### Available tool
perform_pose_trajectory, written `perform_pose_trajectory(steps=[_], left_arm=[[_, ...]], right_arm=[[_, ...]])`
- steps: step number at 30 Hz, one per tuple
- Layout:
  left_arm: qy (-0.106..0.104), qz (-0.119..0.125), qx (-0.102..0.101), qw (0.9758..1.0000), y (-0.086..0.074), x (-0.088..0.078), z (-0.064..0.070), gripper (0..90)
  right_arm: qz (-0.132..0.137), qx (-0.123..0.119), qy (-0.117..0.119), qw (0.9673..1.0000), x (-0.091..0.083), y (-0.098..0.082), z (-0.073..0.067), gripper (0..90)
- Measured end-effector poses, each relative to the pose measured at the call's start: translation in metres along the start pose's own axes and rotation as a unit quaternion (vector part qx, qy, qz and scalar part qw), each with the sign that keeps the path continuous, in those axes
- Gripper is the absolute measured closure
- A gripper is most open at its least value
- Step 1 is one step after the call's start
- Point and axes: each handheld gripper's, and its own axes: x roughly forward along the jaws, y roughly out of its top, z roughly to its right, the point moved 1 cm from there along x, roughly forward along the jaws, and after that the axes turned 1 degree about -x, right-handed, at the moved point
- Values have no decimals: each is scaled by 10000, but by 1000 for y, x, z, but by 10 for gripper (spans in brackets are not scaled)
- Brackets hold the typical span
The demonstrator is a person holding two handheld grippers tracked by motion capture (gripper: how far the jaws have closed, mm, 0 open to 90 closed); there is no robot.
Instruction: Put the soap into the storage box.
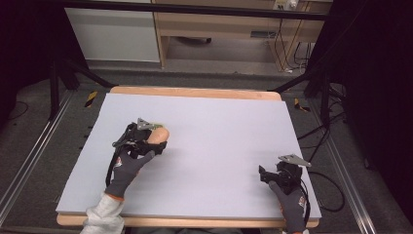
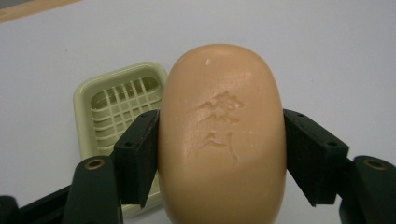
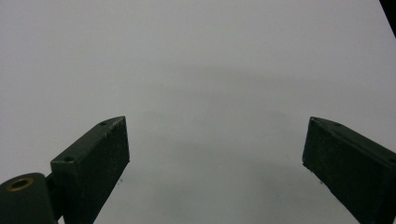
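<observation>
On the table (image 1: 209,146), at about 9 o'clock from its centre, the left gripper (image 1: 155,140) is clenched on a peach-coloured soap bar (image 1: 159,135). Left gripper view: soap bar (image 2: 223,135) sits between the two black jaws, both pressing its long sides, embossed mark facing the camera, small white nick near its top end. Soap looks held off the table surface, but height is hard to judge. Behind it at 10 o'clock in that view lies a pale green soap dish (image 2: 116,107) with a slotted grid floor, flat on the table, partly hidden by the soap and one jaw. High view: only a sliver of the soap dish (image 1: 157,126) peeks out past the gripper at 12 o'clock of the soap. Left hand (image 1: 127,170) in a grey glove with orange cuff, white sleeve (image 1: 103,218) below it.

Right gripper (image 1: 263,174) sits near the table's 4 o'clock corner, well apart from the soap, held by the right hand (image 1: 292,202), also grey-gloved. Right gripper view: jaws spread wide, released, nothing between them, just bare grey table (image 3: 196,93) with a soft shadow. Right gripper (image 3: 215,149) hovers low or rests there; cannot tell which.

Table is a light grey sheet over a wooden edge. Beyond it at 12 o'clock, a wooden desk (image 1: 229,27) and loose cables (image 1: 292,53) on the floor.
</observation>
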Motion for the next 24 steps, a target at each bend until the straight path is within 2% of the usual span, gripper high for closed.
perform_pose_trajectory(steps=[15, 22, 24], left_arm=[[204, 81, -215, 9995, 8, 8, -18, 317], [272, 67, -369, 9989, 11, 15, -28, 317], [293, 26, -346, 9990, 11, 18, -30, 317]], right_arm=[[-3, -21, -4, 10000, 1, 0, 0, 74], [-22, -36, -15, 10000, 2, 1, -1, 75], [-31, -18, -15, 10000, 2, 1, -1, 75]])
